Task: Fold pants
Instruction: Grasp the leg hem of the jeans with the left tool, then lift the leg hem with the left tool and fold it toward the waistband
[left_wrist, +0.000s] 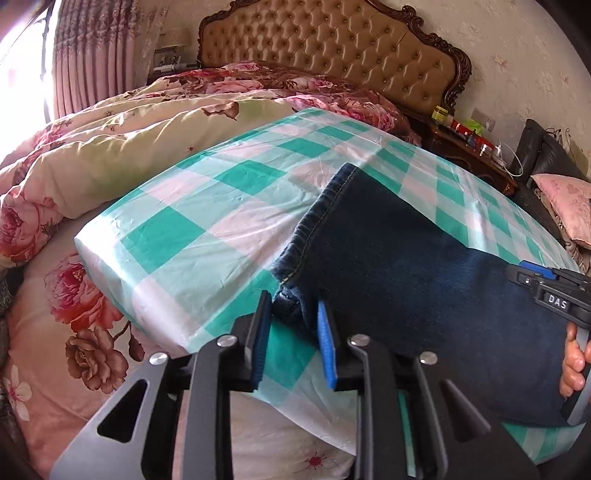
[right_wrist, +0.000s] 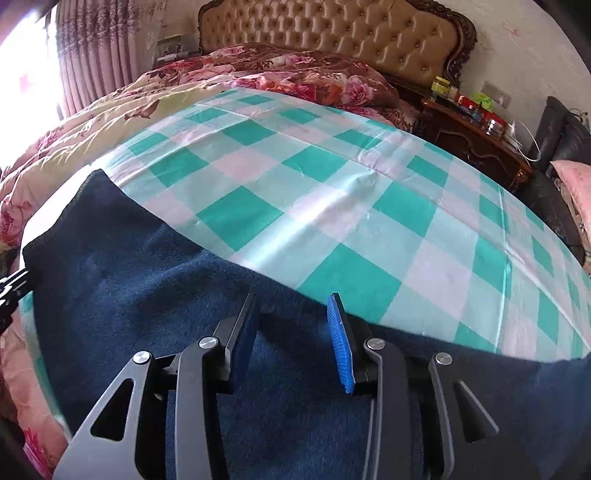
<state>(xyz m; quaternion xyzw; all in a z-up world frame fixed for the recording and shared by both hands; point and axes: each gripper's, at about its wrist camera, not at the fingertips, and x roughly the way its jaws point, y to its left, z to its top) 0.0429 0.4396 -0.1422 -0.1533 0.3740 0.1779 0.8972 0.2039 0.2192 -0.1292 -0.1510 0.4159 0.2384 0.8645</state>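
Note:
Dark blue pants lie flat on a green-and-white checked cloth spread over a bed. Their stitched end edge faces left in the left wrist view. My left gripper is at the near corner of that edge, and the bunched denim corner fills the gap between its pads. In the right wrist view the pants cover the lower half. My right gripper rests over their far long edge, jaws apart, with flat cloth under and between the fingers. A hand holds the right tool at the pants' right side.
A floral quilt is heaped at the left and far side of the bed, below a tufted headboard. A cluttered wooden nightstand and a pink cushion stand to the right. Curtains hang at the far left.

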